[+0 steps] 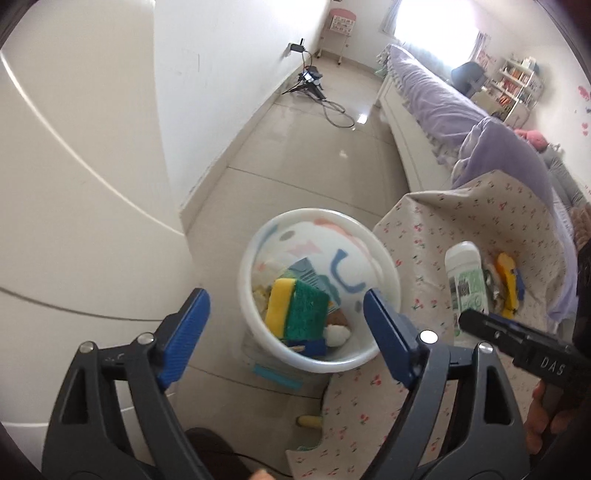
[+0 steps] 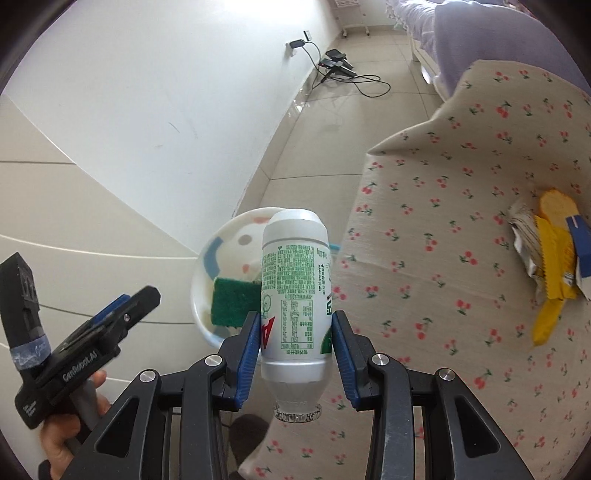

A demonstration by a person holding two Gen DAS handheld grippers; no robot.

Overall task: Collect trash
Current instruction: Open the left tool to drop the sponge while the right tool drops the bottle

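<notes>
While the left gripper (image 1: 284,332) is hanging with its jaws spread wide and nothing between them, the white bin (image 1: 384,258) is sitting directly beneath, a green-and-yellow sponge (image 1: 299,310) lying inside. Over to its right, the right gripper (image 2: 295,343) is clamping a white bottle (image 2: 295,280), which is pointing toward that bin (image 2: 207,251).

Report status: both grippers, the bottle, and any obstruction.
Left gripper open, empty, over bin. Right gripper shut on bottle, neck toward camera. Nothing blocking the bin.

Bright window (image 1: 436,18) daylight, fisheye-warped, blurred edges
</notes>
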